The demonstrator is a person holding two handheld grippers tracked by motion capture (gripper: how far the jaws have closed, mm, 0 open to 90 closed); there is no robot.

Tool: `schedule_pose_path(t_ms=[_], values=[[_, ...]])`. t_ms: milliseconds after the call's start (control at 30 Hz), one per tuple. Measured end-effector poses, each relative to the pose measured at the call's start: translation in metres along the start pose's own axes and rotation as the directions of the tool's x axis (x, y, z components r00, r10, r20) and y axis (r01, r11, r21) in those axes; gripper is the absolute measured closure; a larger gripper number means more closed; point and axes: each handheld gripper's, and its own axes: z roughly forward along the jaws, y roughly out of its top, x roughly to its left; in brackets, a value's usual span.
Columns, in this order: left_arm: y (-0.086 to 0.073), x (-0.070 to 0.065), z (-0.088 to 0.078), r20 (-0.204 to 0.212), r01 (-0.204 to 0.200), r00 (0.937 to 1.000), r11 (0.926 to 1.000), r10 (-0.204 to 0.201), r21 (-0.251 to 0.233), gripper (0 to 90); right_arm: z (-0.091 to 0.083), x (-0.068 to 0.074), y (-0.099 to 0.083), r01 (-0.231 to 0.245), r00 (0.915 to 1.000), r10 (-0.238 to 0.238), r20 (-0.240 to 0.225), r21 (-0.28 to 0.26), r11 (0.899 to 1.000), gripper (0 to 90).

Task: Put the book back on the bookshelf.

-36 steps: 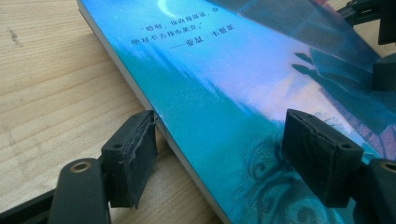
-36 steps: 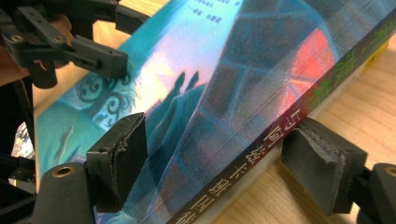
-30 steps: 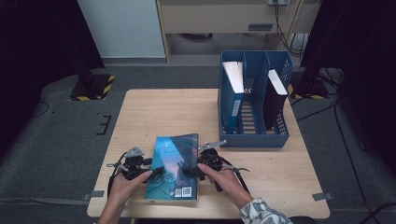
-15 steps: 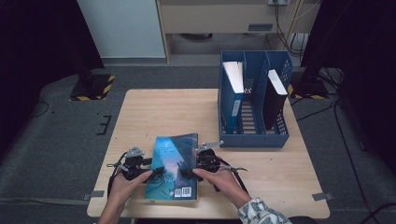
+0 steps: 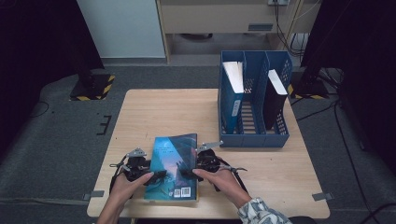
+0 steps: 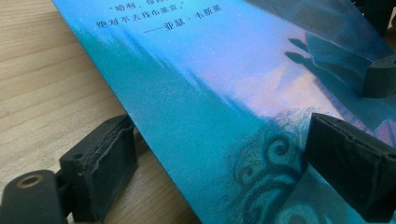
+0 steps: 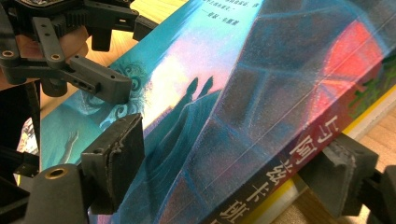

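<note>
High view: blue book [image 5: 173,165] is lying flat on the near edge of the wooden table [image 5: 159,112], back cover up, barcode toward the person. Left gripper [image 5: 154,176] is sitting at the book's left edge, right gripper [image 5: 187,171] at its spine side, a hand on each. Left gripper view: jaws are straddling the book's [image 6: 219,93] edge, one under by the table [image 6: 42,70], one over the cover; they have just been opening, and the lower pad looks clear of the book, so that side is released. Right gripper view: jaws are bracketing the spine [image 7: 299,154], one pad on the cover, one under the yellow-edged underside; whether they are pressing, can't tell. Blue file rack [image 5: 254,140] is standing well apart at the table's far right, holding two books upright
</note>
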Motion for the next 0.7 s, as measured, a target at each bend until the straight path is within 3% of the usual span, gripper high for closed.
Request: schedule_pose_path(t_ms=[133, 300, 567, 700], values=[[0.001, 0.001, 0.003, 0.009, 0.009, 0.9999, 0.9999, -0.009, 0.007, 4.9, 0.0, 0.0, 0.0, -0.001, 1.0, 0.001, 0.002, 0.001, 1.0, 19.2], [0.003, -0.001, 0.001, -0.011, 0.012, 0.9999, 0.9999, -0.012, 0.008, 7.7, 0.0, 0.002, 0.0, 0.005, 0.9999, -0.005, 0.014, 0.006, 1.0, 19.9], [0.004, 0.0, -0.01, -0.048, 0.034, 0.9982, 0.9986, -0.036, -0.041, 29.5, 0.0, 0.004, 0.002, 0.013, 0.9989, -0.014, 0.045, 0.021, 1.0, 23.8], [0.006, -0.002, -0.013, -0.072, 0.021, 0.9971, 0.9985, -0.025, -0.051, 38.0, 0.0, 0.003, 0.003, 0.003, 0.9988, -0.004, 0.048, 0.026, 1.0, 25.6]])
